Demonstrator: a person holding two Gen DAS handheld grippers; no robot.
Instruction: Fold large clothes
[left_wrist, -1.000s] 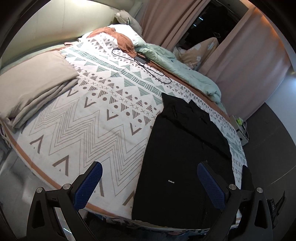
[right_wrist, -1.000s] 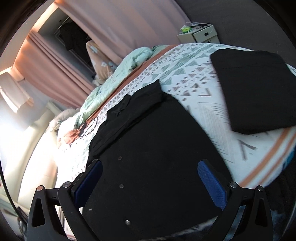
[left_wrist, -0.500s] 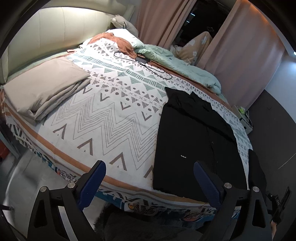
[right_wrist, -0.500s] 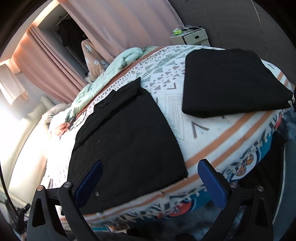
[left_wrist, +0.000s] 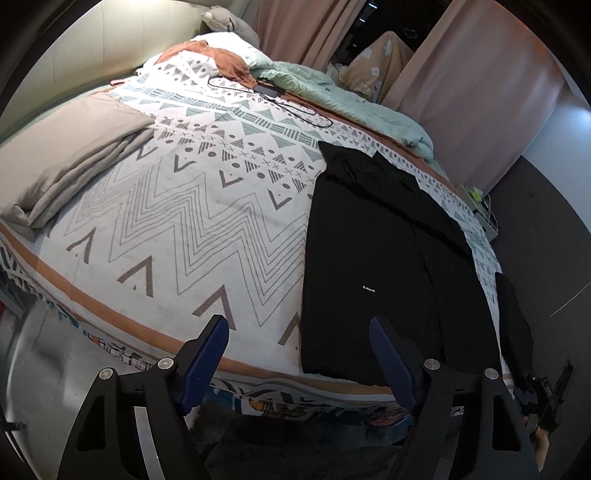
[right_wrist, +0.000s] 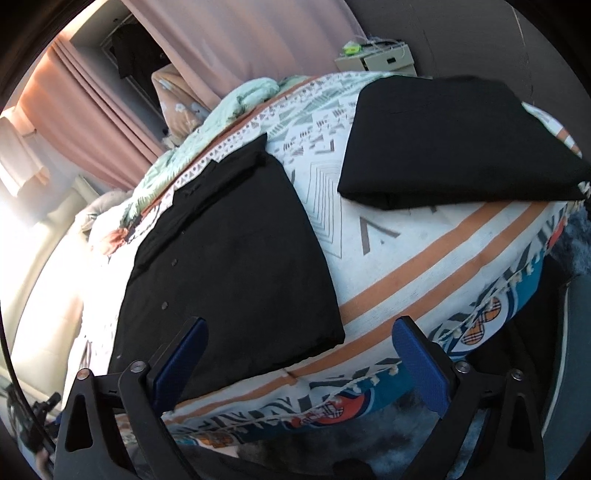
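Both your grippers are empty: left gripper (left_wrist: 299, 354) jaws, just narrowing, still gape at the bed's edge; right gripper (right_wrist: 301, 356) jaws wide, black jacket (right_wrist: 229, 266) at twelve o'clock, untouched.

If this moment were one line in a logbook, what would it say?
stage: reaching for near hem | black jacket: flat on bed | left gripper: open, closing, empty | right gripper: open, closing, empty

Black cable (left_wrist: 280, 99) beside rumpled mint duvet (left_wrist: 354, 99).
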